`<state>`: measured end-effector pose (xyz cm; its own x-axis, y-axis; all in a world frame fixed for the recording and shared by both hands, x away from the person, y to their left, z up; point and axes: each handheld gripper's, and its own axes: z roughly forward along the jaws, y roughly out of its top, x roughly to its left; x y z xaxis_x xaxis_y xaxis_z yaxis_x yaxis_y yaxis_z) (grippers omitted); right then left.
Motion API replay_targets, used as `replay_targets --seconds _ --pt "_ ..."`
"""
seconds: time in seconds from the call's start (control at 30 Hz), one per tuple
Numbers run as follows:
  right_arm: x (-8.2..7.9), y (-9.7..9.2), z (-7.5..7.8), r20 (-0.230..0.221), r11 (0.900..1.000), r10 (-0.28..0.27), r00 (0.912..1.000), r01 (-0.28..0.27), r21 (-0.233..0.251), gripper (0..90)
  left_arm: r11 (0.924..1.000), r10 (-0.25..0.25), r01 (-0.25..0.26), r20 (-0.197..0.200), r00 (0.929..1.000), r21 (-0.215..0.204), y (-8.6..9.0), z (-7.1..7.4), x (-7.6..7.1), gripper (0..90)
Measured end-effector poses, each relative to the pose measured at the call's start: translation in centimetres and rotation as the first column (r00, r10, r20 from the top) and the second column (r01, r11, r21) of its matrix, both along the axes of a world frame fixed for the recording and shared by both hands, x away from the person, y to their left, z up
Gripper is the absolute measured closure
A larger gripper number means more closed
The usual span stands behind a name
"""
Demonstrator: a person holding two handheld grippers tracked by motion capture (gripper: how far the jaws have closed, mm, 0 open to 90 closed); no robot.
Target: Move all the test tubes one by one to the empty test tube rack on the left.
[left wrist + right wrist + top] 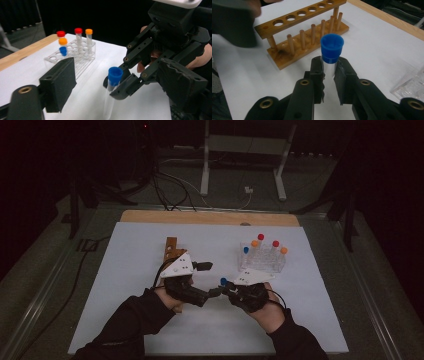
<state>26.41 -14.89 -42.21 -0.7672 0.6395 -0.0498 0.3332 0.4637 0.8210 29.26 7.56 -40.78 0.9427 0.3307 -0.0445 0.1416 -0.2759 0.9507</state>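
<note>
My right gripper (pixel 221 290) (pixel 329 72) is shut on a clear test tube with a blue cap (pixel 223 281) (pixel 115 75) (pixel 332 47), which it holds upright just below the cap. In the left gripper view the tube's lower end hangs a little above the white mat. My left gripper (pixel 207 281) (pixel 117 86) faces the right one from the left with its jaws open. The tube stands between its pads (pixel 59 82), and neither pad touches it. A blurred part of the left gripper (pixel 234 22) fills the top left corner of the right gripper view.
A wooden tube rack (pixel 171 248) (pixel 304 37) with empty holes stands behind my left hand. A clear plastic rack (pixel 264 264) (pixel 83 56) at the right holds several tubes with red, orange and blue caps. The white mat (pixel 125 270) covers the table.
</note>
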Motion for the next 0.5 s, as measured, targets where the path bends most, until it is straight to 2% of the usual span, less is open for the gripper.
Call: replay_targets --seconds 0.1,0.2,0.23,0.3,0.37,0.47,0.5 --pt "-0.11 0.09 0.07 -0.002 1.0 0.001 1.0 -0.001 0.002 77.3 0.9999 -0.005 0.005 0.003 1.0 0.01 -0.46 -0.12 0.08 22.7" --pt "-0.17 0.15 0.14 0.002 1.0 0.009 1.0 -0.009 0.003 77.3 0.9998 -0.012 0.012 0.002 0.9999 0.014 -0.75 -0.23 0.17 33.5" --pt "-0.17 0.15 0.14 0.002 1.0 0.009 1.0 -0.009 0.003 77.3 0.9997 -0.018 0.018 0.003 0.9998 0.014 -0.8 -0.26 0.2 33.5" --pt "-0.19 0.19 0.11 -0.002 0.9999 0.01 0.9999 -0.01 0.004 77.3 0.9995 -0.022 0.021 0.012 0.9997 0.025 -0.88 -0.32 0.22 43.2" --pt "-0.22 0.2 0.12 0.0 0.9999 0.011 0.9999 -0.011 0.003 77.2 0.9989 -0.021 0.02 0.022 0.9995 0.043 -0.97 -0.44 0.25 47.1" --pt "-0.23 0.18 0.17 -0.002 0.9999 0.011 0.9999 -0.011 0.006 77.2 0.9988 -0.015 0.014 0.027 0.9995 0.046 -0.99 -0.51 0.34 54.4" --pt "-0.23 0.18 0.17 -0.002 0.9999 0.011 0.9999 -0.011 0.006 77.2 0.999 -0.018 0.017 0.021 0.9996 0.041 -1.0 -0.55 0.38 54.4"
